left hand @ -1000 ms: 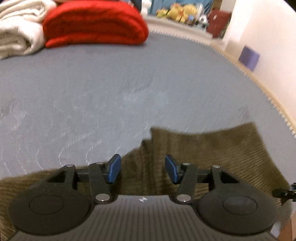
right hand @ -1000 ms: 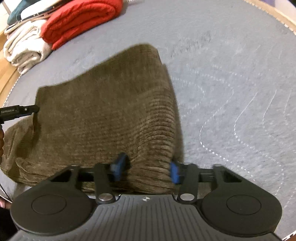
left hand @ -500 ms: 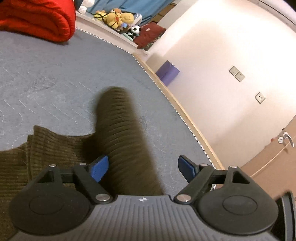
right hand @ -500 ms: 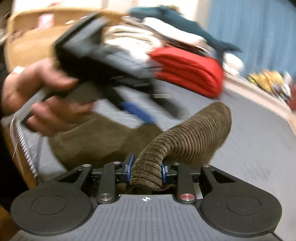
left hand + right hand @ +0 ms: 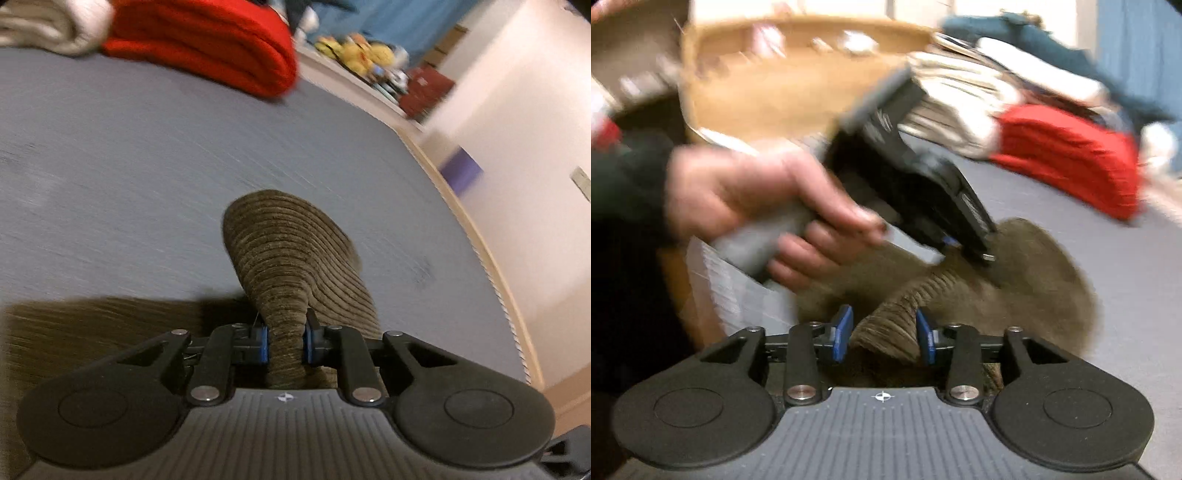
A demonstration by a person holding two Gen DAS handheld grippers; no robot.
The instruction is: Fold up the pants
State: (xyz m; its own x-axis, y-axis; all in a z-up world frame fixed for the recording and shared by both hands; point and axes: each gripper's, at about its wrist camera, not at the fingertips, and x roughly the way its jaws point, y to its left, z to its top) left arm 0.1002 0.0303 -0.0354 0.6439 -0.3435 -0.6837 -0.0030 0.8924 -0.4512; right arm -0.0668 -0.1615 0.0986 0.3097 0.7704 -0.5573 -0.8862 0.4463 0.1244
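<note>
The pants (image 5: pixel 291 258) are olive-brown corduroy with thick ribs running across the cloth, and they lie on a grey quilted bed (image 5: pixel 147 166), part flat and part lifted. In the left wrist view a bunched fold of them rises from the flat part into the left tool (image 5: pixel 286 345), whose blue pads (image 5: pixel 263 345) are closing and already press on the fold from both sides; beyond the pinch the cloth fans out into a rounded hump above the bed. In the right wrist view the right tool (image 5: pixel 884 334) has its jaws opening: a ribbed bundle of the pants (image 5: pixel 905 306) sits between the pads, touching the right pad, with a gap visible on the left side. Just beyond, the person's left hand (image 5: pixel 768 214), in a dark sleeve, grips the handle of the left tool (image 5: pixel 964 247), its tip down on the pants. At the far end of the bed lie a folded red blanket (image 5: pixel 207 40) and cream folded linen (image 5: pixel 48 26) beside it. A tan, basket-like shape (image 5: pixel 783 74) shows behind the hand, too blurred to tell its contents.
</note>
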